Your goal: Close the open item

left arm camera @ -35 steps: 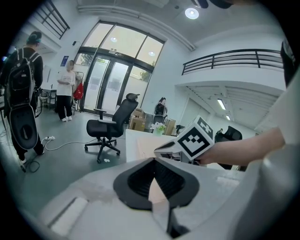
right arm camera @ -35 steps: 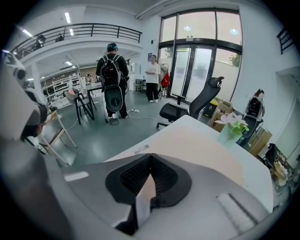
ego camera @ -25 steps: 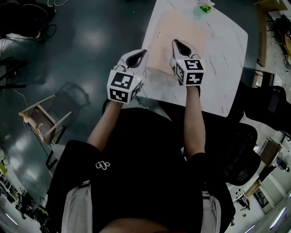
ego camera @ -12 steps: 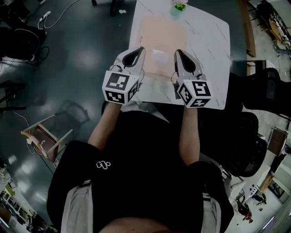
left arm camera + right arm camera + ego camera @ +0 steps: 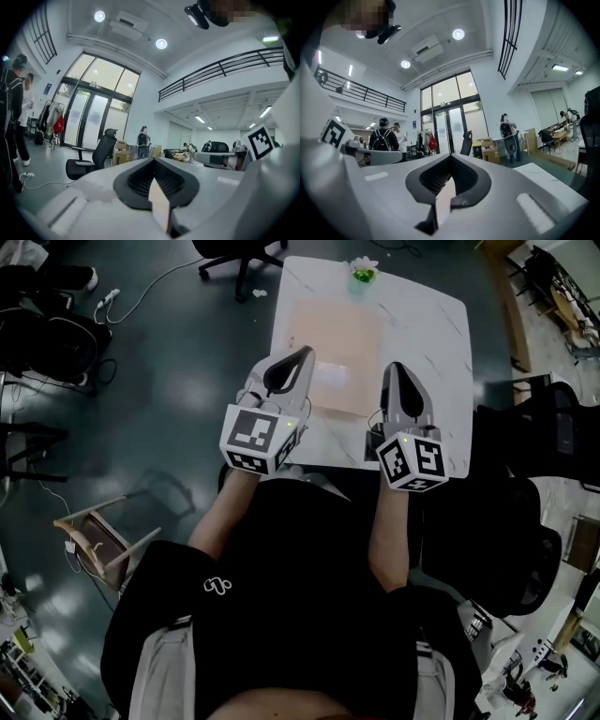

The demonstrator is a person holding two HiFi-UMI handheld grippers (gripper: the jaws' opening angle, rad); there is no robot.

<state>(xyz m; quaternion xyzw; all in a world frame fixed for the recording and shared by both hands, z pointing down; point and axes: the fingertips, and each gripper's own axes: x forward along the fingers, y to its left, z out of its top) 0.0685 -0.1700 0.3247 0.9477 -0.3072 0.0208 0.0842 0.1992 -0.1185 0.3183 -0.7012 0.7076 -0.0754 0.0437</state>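
Observation:
The head view shows a white marble table [image 5: 427, 324] with a pale pink mat [image 5: 328, 334] on it. A small pale object [image 5: 334, 375] lies near the mat's front edge; it is too small to tell what it is. My left gripper [image 5: 305, 351] hovers over the mat's near left corner, and its fingers meet at the tips with nothing between them. My right gripper [image 5: 396, 367] is held over the bare table to the right of the mat, also shut and empty. Both gripper views look level across the room, past the closed left gripper [image 5: 153, 159] and right gripper [image 5: 451, 154].
A small potted flower [image 5: 361, 270] stands at the table's far edge. A black office chair [image 5: 234, 259] sits beyond the table on the left, and another chair [image 5: 525, 521] is at my right. A wooden stool [image 5: 98, 535] stands on the dark floor at the left. People stand near the glass doors [image 5: 389, 136].
Both grippers have risen, and the table now looks farther below. The right gripper has drifted right, off the mat. Both jaws stay together.

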